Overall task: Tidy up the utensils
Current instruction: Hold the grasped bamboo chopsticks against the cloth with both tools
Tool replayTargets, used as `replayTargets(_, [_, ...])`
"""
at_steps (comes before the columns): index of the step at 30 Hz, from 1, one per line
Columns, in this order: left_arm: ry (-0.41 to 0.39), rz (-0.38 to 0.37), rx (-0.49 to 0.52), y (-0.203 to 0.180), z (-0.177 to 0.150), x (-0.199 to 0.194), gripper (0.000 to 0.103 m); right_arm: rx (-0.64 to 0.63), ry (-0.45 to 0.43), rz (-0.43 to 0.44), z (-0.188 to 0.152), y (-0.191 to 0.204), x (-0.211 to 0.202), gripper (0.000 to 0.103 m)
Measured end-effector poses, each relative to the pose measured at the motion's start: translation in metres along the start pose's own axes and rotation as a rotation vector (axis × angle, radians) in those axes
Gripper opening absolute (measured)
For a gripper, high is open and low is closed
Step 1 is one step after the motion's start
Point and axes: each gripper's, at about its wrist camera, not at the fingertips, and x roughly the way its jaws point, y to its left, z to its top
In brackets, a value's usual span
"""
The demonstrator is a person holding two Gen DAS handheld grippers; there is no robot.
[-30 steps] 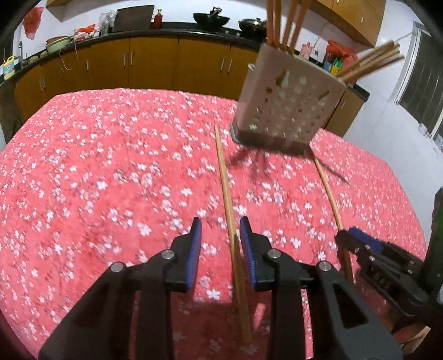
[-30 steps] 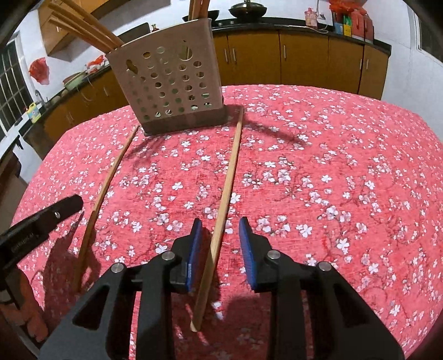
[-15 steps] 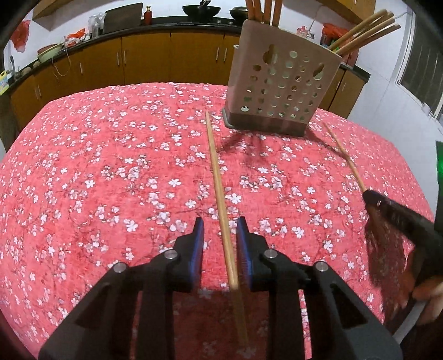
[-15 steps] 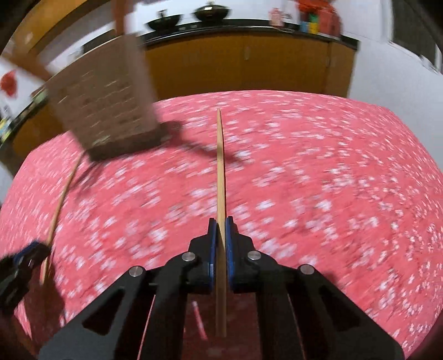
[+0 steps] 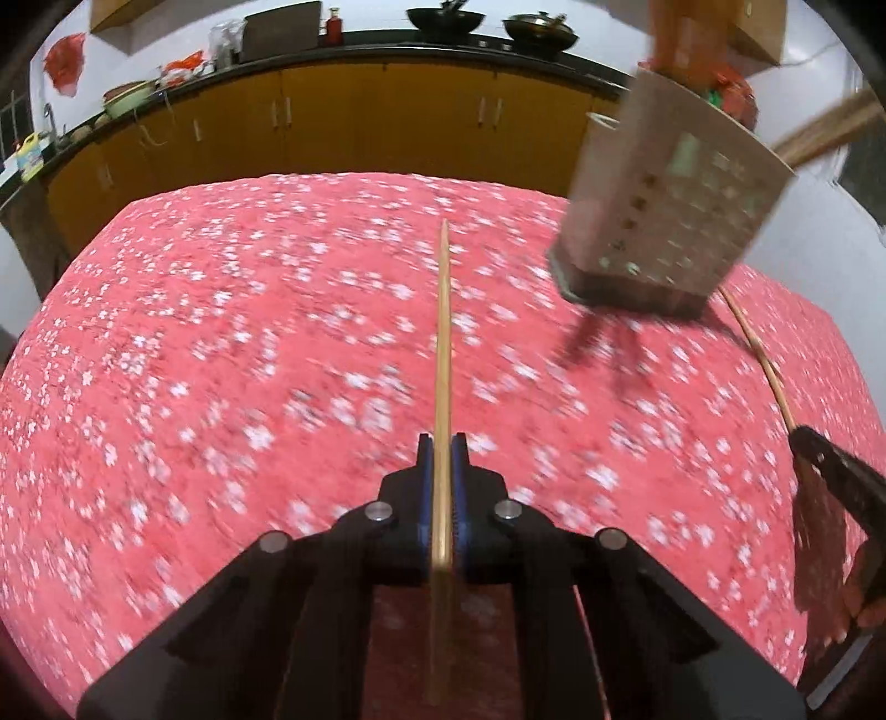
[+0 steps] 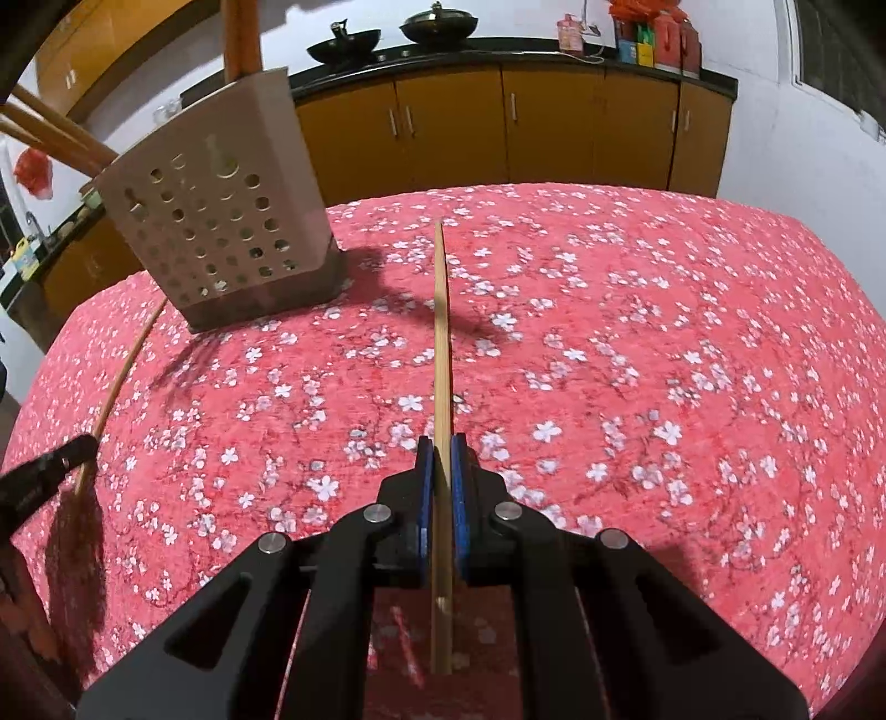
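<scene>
My left gripper (image 5: 442,450) is shut on a wooden chopstick (image 5: 442,343) that points straight ahead above the red floral tablecloth (image 5: 221,343). My right gripper (image 6: 442,450) is shut on a second chopstick (image 6: 441,332), also pointing ahead. The beige perforated utensil holder (image 5: 664,221) with several chopsticks in it stands ahead right in the left wrist view and ahead left in the right wrist view (image 6: 216,221). The right gripper and its chopstick (image 5: 758,354) show at the right edge of the left view. The left gripper's chopstick (image 6: 124,376) shows at the left of the right view.
The table is covered by the red cloth (image 6: 664,360). Behind it runs a row of orange kitchen cabinets (image 6: 498,133) under a dark counter with woks (image 5: 443,19) and bottles. A white wall (image 6: 803,166) is at the right.
My left gripper has closed on its chopstick and lifted it off the cloth. My right gripper closed earlier and now holds its chopstick raised and steady.
</scene>
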Motion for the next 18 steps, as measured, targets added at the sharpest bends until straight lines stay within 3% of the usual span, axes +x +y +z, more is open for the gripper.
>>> replayTargets(18, [-0.03,0.018,0.037,0.0033,0.0012,-0.0029,0.013,-0.013,-0.005,-0.003,0.0022,-0.0011,0.0032,0.008])
